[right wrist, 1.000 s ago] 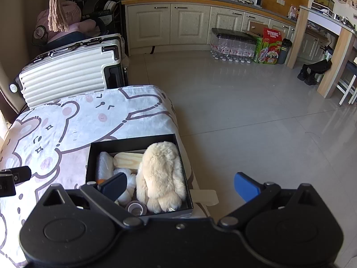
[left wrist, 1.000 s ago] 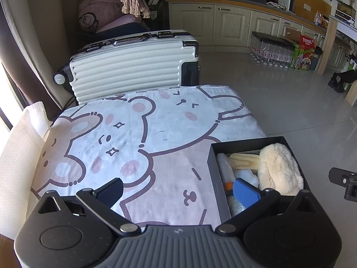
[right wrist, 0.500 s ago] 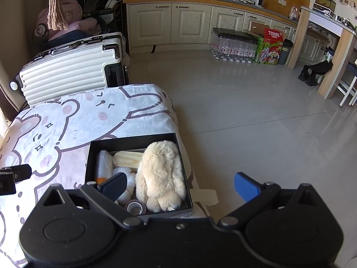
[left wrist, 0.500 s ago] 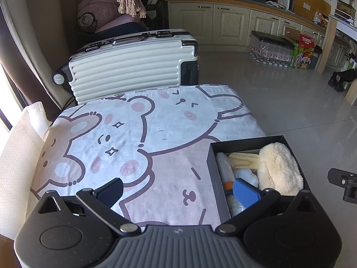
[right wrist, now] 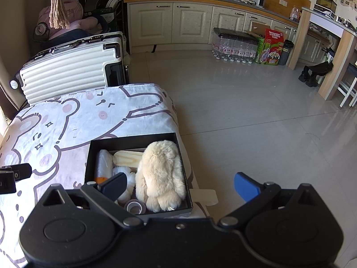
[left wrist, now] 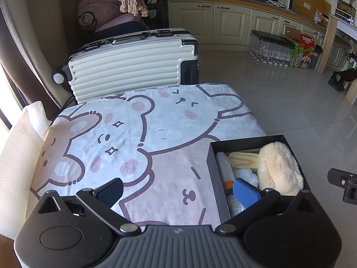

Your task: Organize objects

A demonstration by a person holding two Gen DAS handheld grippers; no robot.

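Observation:
A black open box (right wrist: 131,141) sits at the right edge of the table with the bear-print cloth (right wrist: 55,129). In it lie a cream plush rabbit (right wrist: 161,174), a wooden block (right wrist: 128,158), a white bottle with an orange band (right wrist: 103,167), white fluffy balls (right wrist: 121,170) and a tape roll (right wrist: 135,207). The box (left wrist: 212,167) and plush (left wrist: 279,169) also show in the left wrist view. My left gripper (left wrist: 178,191) is open and empty, above the cloth (left wrist: 133,134) left of the box. My right gripper (right wrist: 180,184) is open and empty above the box's near right corner.
A white ribbed suitcase (left wrist: 133,64) stands behind the table. A paper towel (left wrist: 15,156) lies at the table's left edge. Tiled floor (right wrist: 256,122) lies to the right, with bottle packs and a carton (right wrist: 270,47) by the cabinets.
Both grippers have drifted slightly; the views shifted a little. Nothing was gripped or let go.

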